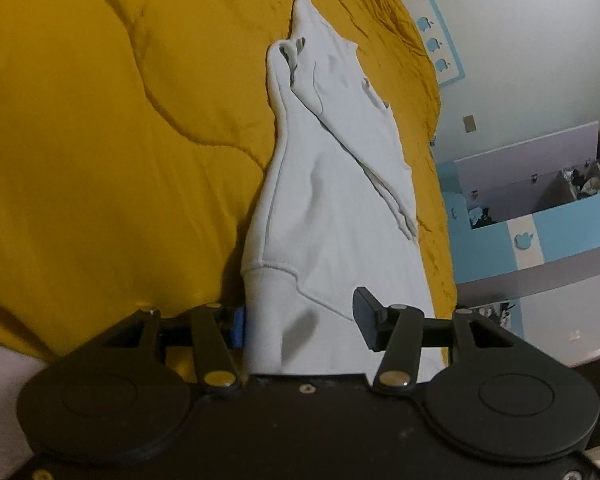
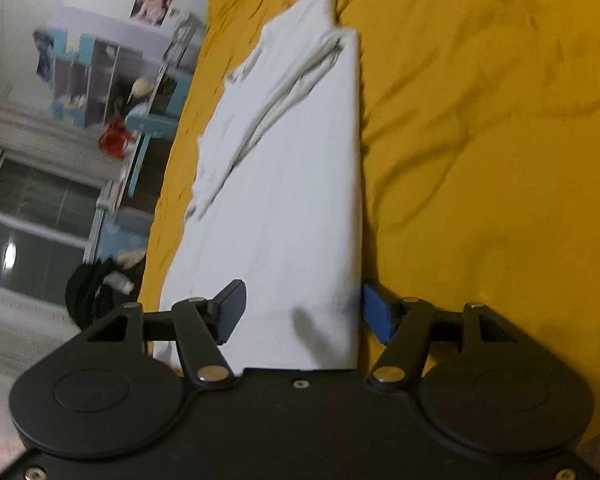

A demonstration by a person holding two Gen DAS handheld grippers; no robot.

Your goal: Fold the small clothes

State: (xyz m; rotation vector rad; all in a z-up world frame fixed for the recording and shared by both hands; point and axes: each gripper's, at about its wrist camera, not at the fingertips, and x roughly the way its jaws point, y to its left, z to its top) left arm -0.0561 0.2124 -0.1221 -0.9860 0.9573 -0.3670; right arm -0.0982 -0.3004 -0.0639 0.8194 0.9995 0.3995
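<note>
Lying lengthwise on a yellow quilt, a white garment runs from the far bedding to the left gripper, where its ribbed hem passes under the gripper body and is cut off from view. The fingers stand spread: the blue-padded left finger sits against the cloth's edge and is mostly hidden behind it, while the black right finger lies over the fabric. Beyond the bed's right side, a blue-and-white shelf unit holds contents too small to identify.

In the right wrist view, blurred shelving and a window occupy the left. The same garment crosses the quilt toward the right gripper, its near end hidden beneath the body. These fingers are likewise apart, the black one over the cloth, the blue one just beside its right edge.
</note>
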